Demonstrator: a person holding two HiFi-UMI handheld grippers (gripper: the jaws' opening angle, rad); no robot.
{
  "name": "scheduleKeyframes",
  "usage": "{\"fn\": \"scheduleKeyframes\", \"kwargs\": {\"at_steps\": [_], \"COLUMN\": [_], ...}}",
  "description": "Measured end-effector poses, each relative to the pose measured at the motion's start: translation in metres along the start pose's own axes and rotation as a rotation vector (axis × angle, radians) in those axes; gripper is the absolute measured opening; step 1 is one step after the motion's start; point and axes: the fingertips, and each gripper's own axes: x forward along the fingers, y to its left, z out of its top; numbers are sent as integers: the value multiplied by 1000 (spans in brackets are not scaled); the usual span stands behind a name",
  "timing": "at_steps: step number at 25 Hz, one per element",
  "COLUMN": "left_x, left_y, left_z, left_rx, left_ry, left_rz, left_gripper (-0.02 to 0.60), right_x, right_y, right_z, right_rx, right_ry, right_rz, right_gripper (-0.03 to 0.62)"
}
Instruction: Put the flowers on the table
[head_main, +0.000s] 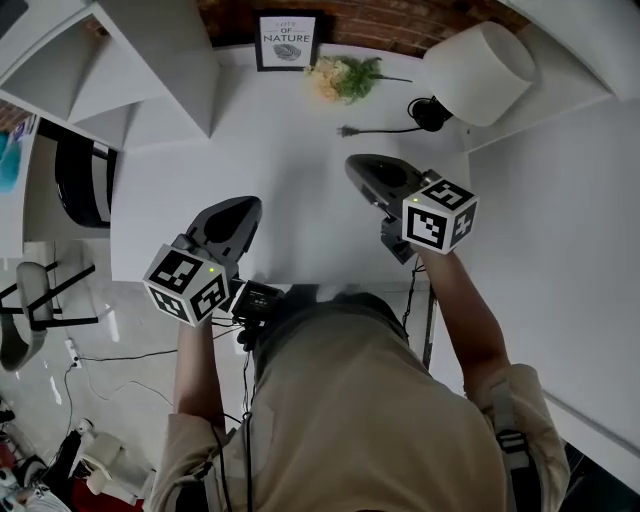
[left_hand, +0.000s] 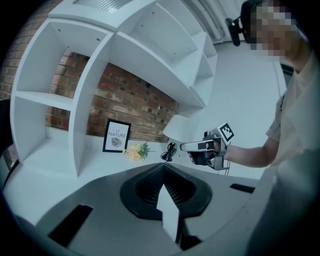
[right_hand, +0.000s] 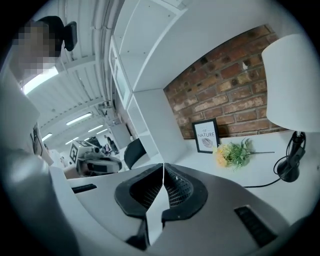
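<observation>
The flowers (head_main: 343, 78), a small yellow and green bunch, lie on the white table (head_main: 290, 190) at its far edge, beside a framed print. Both grippers hover over the near half of the table, well short of the bunch. My left gripper (head_main: 244, 206) is at the left with its jaws shut and nothing between them. My right gripper (head_main: 359, 167) is at the right, also shut and empty. The left gripper view shows the flowers (left_hand: 137, 151) far ahead and the right gripper (left_hand: 200, 147) off to the right. In the right gripper view the flowers (right_hand: 231, 153) lie ahead to the right.
A framed print (head_main: 287, 41) leans on the brick wall. A white lamp (head_main: 478, 72) stands at the far right, its black cord and plug (head_main: 385, 130) trailing across the table. White shelving (head_main: 150, 70) fills the far left. A chair (head_main: 85, 180) stands left of the table.
</observation>
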Motion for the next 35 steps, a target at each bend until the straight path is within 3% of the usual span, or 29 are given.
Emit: {"fn": "scheduleKeyframes", "kwargs": {"at_steps": [5, 16, 27, 35], "left_x": [8, 17, 15, -3], "left_y": [-46, -144, -192, -212], "left_z": [5, -15, -11, -25], "left_rx": [39, 88, 107, 88], "left_ry": [-6, 31, -19, -27], "left_rz": [-20, -74, -87, -42], "left_gripper": [8, 8, 9, 8], "right_x": [-44, -115, -151, -169], "right_y": [-1, 18, 62, 75], "right_z": [-13, -48, -63, -82], "right_rx": [61, 54, -55, -55], "right_ry": [-34, -13, -21, -6], "right_rz": [7, 76, 182, 228], "right_gripper": [26, 26, 26, 26]}}
